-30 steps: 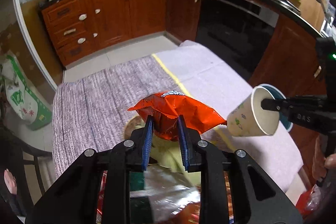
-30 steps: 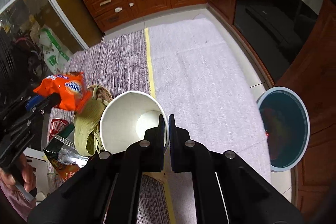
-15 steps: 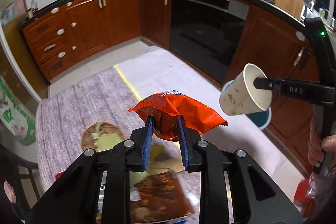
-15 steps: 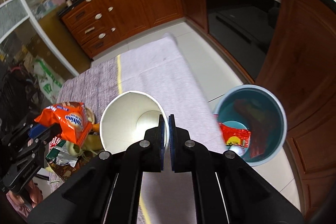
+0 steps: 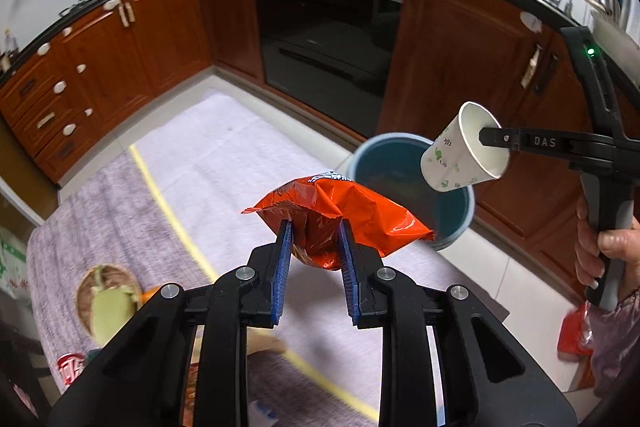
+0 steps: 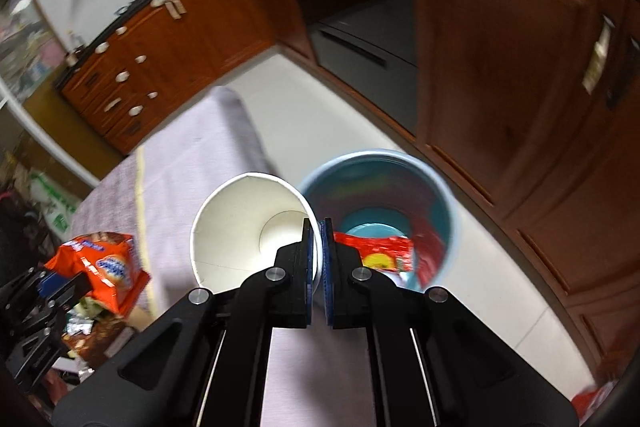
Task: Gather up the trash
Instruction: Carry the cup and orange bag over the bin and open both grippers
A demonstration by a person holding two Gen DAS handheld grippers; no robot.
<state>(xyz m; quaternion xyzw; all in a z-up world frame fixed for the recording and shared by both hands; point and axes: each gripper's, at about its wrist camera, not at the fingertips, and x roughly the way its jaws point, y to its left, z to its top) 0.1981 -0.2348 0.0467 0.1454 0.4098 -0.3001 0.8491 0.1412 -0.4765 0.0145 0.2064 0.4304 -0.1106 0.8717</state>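
Observation:
My left gripper (image 5: pixel 315 239) is shut on an orange snack bag (image 5: pixel 340 211) and holds it in the air over the table's right part, just left of the blue trash bin (image 5: pixel 460 215) on the floor. My right gripper (image 6: pixel 318 231) is shut on the rim of a white paper cup (image 6: pixel 248 223) and holds it tilted beside and above the bin (image 6: pixel 440 187). The cup also shows in the left wrist view (image 5: pixel 464 155), over the bin. Red wrappers (image 6: pixel 380 251) lie inside the bin. The snack bag also shows in the right wrist view (image 6: pixel 104 263).
A table with a purple-grey cloth (image 5: pixel 224 163) and a yellow stripe holds a woven coaster with green cloth (image 5: pixel 106 295), a red can (image 5: pixel 72 367) and foil wrappers (image 6: pixel 88 327). Wooden cabinets (image 5: pixel 120 39) and an oven (image 5: pixel 328 39) stand behind the bin.
Both grippers have swung right from over the table toward the bin, still holding their loads. The cup has risen to stand over the bin's opening and the bag has reached the table's edge.

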